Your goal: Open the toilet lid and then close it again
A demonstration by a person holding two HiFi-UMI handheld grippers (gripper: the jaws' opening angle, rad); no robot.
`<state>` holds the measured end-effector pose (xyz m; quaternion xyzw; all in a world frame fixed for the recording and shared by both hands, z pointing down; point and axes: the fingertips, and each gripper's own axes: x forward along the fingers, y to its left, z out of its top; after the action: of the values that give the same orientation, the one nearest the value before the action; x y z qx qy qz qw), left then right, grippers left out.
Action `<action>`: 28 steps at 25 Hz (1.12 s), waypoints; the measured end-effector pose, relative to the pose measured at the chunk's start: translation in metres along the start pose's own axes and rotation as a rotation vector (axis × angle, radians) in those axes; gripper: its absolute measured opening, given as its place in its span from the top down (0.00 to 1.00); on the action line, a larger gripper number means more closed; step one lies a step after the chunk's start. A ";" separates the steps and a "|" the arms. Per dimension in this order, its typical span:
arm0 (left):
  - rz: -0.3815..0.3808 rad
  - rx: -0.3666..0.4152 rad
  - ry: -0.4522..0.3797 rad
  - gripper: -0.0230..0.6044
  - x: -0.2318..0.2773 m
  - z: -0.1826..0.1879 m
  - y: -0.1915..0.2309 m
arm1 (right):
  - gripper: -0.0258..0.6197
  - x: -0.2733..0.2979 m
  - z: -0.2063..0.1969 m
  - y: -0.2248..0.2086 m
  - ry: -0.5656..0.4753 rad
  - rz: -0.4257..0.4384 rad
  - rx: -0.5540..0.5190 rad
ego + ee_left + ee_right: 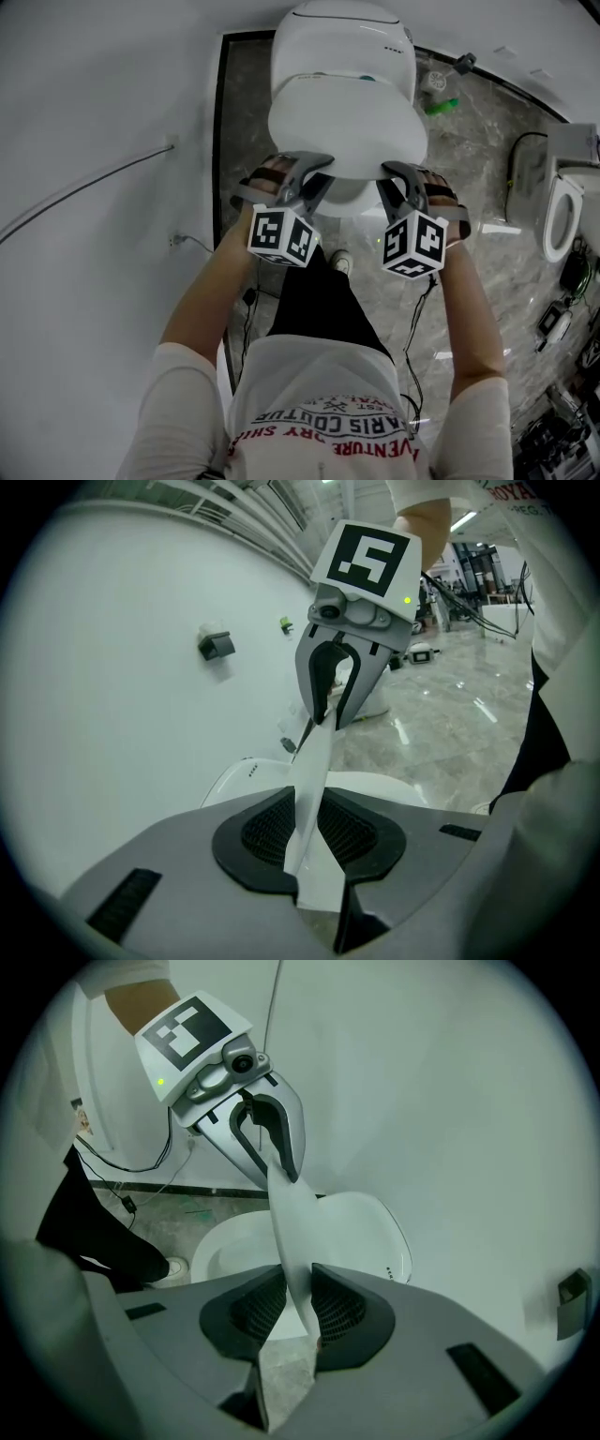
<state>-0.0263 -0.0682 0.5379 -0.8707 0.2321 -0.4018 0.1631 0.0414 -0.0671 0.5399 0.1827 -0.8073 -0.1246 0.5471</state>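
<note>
- We see the toilet (342, 42) at 12 o'clock in the head view, against the white wall, on the marble floor (487, 187).
- The toilet lid (347, 127) is only partly raised. It is tilted over the bowl (349, 199), whose front shows beneath its rim.
- The left gripper (317, 176) meets the lid's front rim at about 7 o'clock. In its own view, the thin white rim runs between its jaws with the pads closed against both faces, so we read it as grasping the lid.
- The right gripper (392, 178) holds the same rim at about 5 o'clock. Its own view shows its jaws clamped on the lid edge in the same way.
- Each gripper's marker cube points back toward the person, the left one (283, 236) and the right one (414, 246).
- A second toilet (562, 211) stands at 3 o'clock, well apart from the first.
</note>
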 end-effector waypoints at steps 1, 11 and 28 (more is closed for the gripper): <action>0.007 0.010 0.006 0.84 0.000 -0.003 -0.007 | 0.87 0.002 -0.001 0.007 0.000 -0.002 -0.008; 0.045 0.001 0.034 0.81 0.004 -0.021 -0.058 | 0.84 0.016 -0.018 0.057 -0.015 -0.007 -0.031; -0.079 0.032 0.127 0.72 0.042 -0.086 -0.189 | 0.77 0.084 -0.065 0.179 -0.014 0.100 -0.041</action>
<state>-0.0181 0.0595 0.7067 -0.8493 0.2009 -0.4660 0.1456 0.0454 0.0577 0.7064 0.1299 -0.8165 -0.1151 0.5506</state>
